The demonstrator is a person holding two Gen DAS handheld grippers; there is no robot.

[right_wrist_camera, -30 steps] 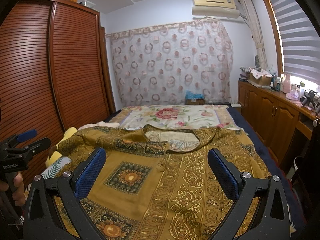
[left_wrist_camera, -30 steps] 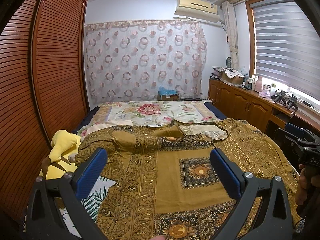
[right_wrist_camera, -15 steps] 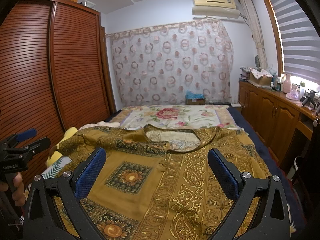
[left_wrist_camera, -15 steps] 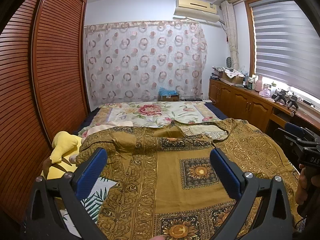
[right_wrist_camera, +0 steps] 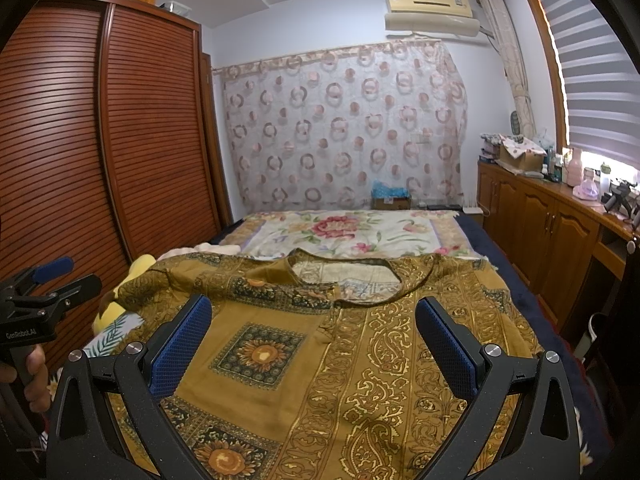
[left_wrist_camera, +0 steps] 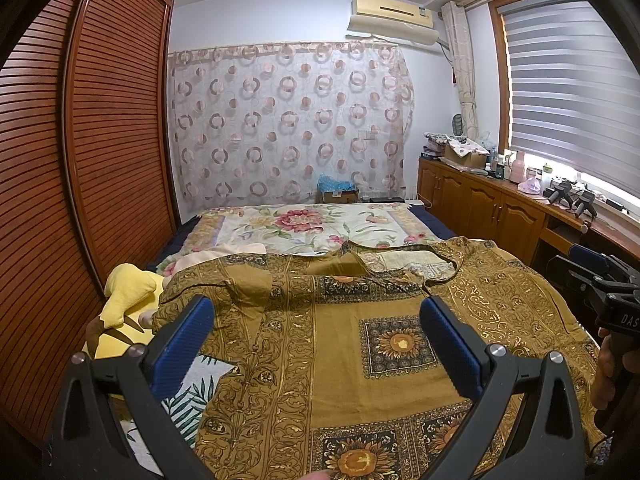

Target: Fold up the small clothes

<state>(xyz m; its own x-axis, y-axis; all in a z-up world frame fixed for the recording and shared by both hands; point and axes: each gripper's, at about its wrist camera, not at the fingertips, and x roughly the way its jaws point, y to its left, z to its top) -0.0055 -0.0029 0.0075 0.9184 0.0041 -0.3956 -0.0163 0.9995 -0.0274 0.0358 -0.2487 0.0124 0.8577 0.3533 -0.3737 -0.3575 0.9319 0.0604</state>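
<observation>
A bedroom: a bed [left_wrist_camera: 424,220] with a floral bedspread [left_wrist_camera: 304,224] runs toward a wall hung with a sheer curtain printed with pink rings [left_wrist_camera: 288,120], a slatted wooden wardrobe [left_wrist_camera: 100,140] stands along the left side, and low wooden cabinets [left_wrist_camera: 480,204] under a window with striped blinds [left_wrist_camera: 568,92] line the right; an air conditioner [left_wrist_camera: 390,18] is mounted high on the far wall. Spread flat across the near part of the bed lies the mustard-gold patterned garment [left_wrist_camera: 360,340], printed with sunflower squares and gold scrollwork, its round neckline [right_wrist_camera: 344,276] pointing away toward the curtain and its left sleeve bunched near a yellow plush toy [left_wrist_camera: 128,308] at the bed's left edge. A leaf-print cloth [left_wrist_camera: 192,392] peeks out beneath the garment's left side. The left gripper [left_wrist_camera: 316,328] hangs above the garment's left half, its blue-padded fingers [left_wrist_camera: 180,344] spread wide with nothing between them. The right gripper [right_wrist_camera: 314,328] hovers over the garment's middle, below the neckline, its blue fingers [right_wrist_camera: 444,348] likewise parted and empty. In the left wrist view the right gripper's body shows at the right edge with a hand [left_wrist_camera: 608,368] on its handle; in the right wrist view the left gripper appears at the left edge, held by the other hand [right_wrist_camera: 32,376]. Bottles and small items clutter the cabinet top [right_wrist_camera: 576,176].
</observation>
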